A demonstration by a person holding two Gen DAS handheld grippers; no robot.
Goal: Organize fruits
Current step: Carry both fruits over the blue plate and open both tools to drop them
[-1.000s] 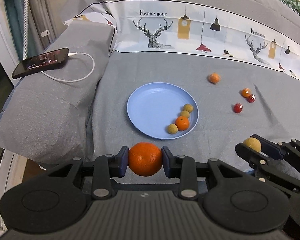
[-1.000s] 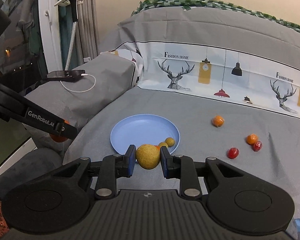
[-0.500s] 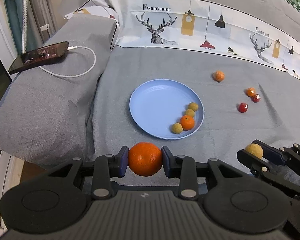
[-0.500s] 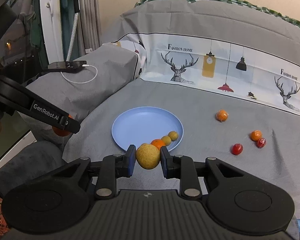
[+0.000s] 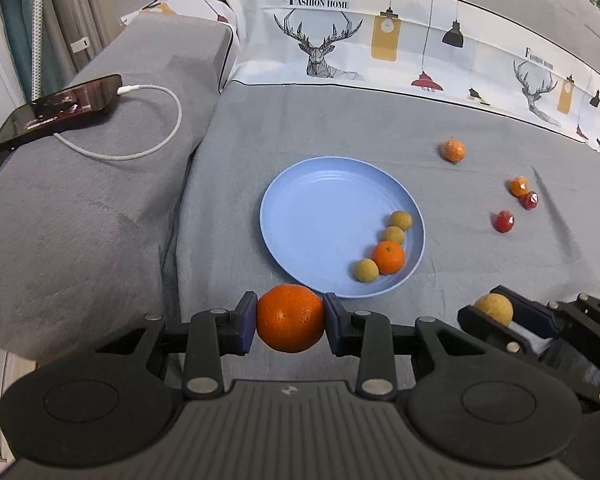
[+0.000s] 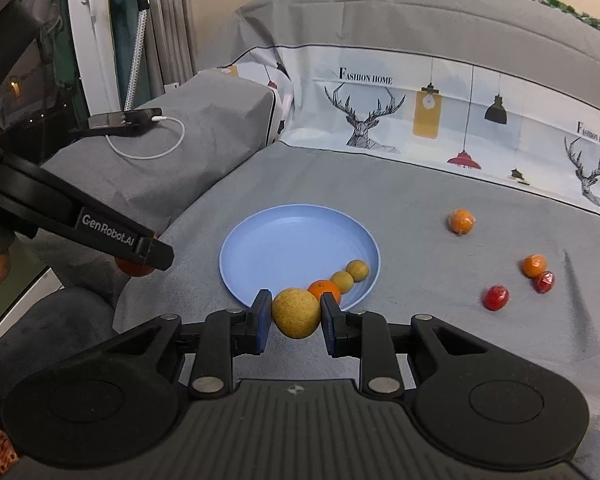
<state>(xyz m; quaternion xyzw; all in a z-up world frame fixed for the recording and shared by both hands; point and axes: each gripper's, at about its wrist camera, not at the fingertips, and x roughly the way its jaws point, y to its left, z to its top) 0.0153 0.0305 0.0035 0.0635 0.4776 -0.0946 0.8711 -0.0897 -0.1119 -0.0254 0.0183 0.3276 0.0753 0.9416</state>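
The left gripper [image 5: 290, 318] is clamping a big orange [image 5: 290, 317] between its two fingers [image 5: 247, 322], the blue pads pressing on either side of the fruit. It is hanging just in front of the near rim of a blue plate [image 5: 312, 208], above the grey sofa cover [image 5: 380, 120].

The right gripper [image 6: 295, 319] is squeezing a round yellow-brown fruit [image 6: 296, 318] between its fingers [image 6: 262, 322], which are standing narrow around it. In the right wrist view that fruit is sitting in front of the plate's near edge; in the left wrist view the same gripper is showing at the right, off the plate's right side, with the yellow fruit in its tips.

On the plate, along its right side, four fruits are lying in a curved row: a yellow-brown ball [image 5: 366, 270], a small orange [image 5: 388, 257] touching it, and two more yellow-brown balls [image 5: 393, 235] beyond.

To the right of the plate, on the sofa cover, a wrapped orange fruit [image 5: 452, 150] is lying alone near the back. Further right a smaller orange one [image 5: 518, 186] is sitting just beside a red one [image 5: 530, 200], and another red fruit [image 5: 504, 221] is lying near them.

On the padded armrest [image 5: 80, 200] at the left a phone [image 5: 60, 106] is resting with a white cable [image 5: 160, 140] plugged in. The backrest cover is showing deer heads and lamps with the words "Fashion home".
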